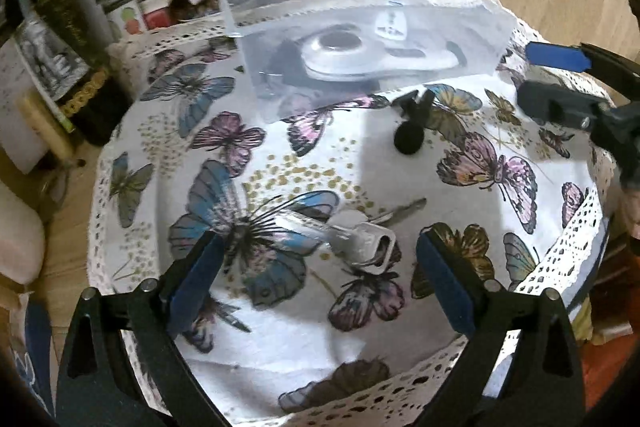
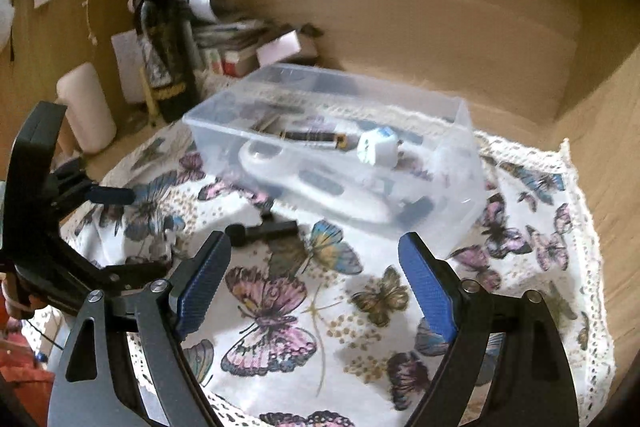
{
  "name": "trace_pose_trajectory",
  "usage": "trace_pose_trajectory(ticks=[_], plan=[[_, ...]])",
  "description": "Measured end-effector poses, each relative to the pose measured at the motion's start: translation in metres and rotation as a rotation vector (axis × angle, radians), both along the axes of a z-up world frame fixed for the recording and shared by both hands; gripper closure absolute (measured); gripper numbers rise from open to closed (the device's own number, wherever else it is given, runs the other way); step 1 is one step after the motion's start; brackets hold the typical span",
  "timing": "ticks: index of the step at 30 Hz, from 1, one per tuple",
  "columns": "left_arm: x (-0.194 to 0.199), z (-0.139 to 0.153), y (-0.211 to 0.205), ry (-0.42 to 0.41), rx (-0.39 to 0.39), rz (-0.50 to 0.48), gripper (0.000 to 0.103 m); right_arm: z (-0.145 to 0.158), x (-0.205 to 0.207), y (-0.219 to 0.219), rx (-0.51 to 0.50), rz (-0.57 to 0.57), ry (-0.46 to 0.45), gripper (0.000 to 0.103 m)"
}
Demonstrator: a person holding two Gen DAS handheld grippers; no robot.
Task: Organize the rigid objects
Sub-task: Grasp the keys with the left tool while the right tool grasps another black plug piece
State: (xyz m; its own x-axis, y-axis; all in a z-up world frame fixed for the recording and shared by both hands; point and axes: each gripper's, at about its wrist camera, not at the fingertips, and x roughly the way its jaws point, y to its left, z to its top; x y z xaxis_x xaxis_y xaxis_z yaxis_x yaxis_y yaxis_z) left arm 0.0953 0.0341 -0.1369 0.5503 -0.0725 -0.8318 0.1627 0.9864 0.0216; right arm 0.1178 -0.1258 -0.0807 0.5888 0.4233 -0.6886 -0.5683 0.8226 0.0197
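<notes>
A clear plastic box [image 1: 256,27] stands on the butterfly cloth [image 1: 280,147] and holds a silver device [image 1: 340,55], a white adapter [image 2: 376,147], a battery [image 2: 316,137] and other small items. A bunch of silver keys [image 1: 360,239] lies on the cloth between the open fingers of my left gripper [image 1: 320,283], just ahead of them. A small black clip microphone [image 1: 412,127] lies nearer the box; it also shows in the right wrist view [image 2: 260,229]. My right gripper [image 2: 316,287] is open and empty, close in front of the box [image 2: 460,195].
A dark bottle [image 2: 160,43], a cream cylinder [image 2: 86,107], papers and small boxes [image 2: 240,43] crowd the back left. Wooden walls [image 2: 480,27] enclose the back and right. The right gripper shows at the right of the left wrist view [image 1: 560,79].
</notes>
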Motion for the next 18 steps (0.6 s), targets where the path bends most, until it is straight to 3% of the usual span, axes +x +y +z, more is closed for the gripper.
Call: trace_pose_trajectory(ticks=[2, 3, 5, 14, 15, 16, 18], plan=[[0.002, -0.003, -0.004, 0.013, -0.002, -0.033, 0.022, -0.006, 0.002, 0.006, -0.010, 0.022, 0.023, 0.019], [0.002, -0.003, -0.005, 0.009, -0.005, -0.048, 0.024, -0.009, 0.004, 0.010, -0.016, 0.035, 0.032, 0.019], [0.001, -0.002, -0.007, -0.012, -0.002, -0.066, 0.042, -0.014, 0.008, 0.019, -0.025, 0.062, 0.054, 0.019], [-0.007, 0.001, 0.008, -0.071, -0.036, -0.023, 0.043, -0.044, 0.036, 0.058, -0.087, 0.115, 0.158, 0.021], [-0.007, 0.002, 0.013, -0.075, -0.044, -0.013, 0.043, -0.046, 0.037, 0.061, -0.094, 0.116, 0.161, 0.027], [-0.007, 0.003, 0.016, -0.079, -0.053, -0.002, 0.043, -0.047, 0.037, 0.063, -0.105, 0.115, 0.160, 0.041], [-0.006, 0.008, 0.023, -0.094, -0.072, 0.021, 0.043, -0.047, 0.034, 0.062, -0.106, 0.111, 0.149, 0.045]])
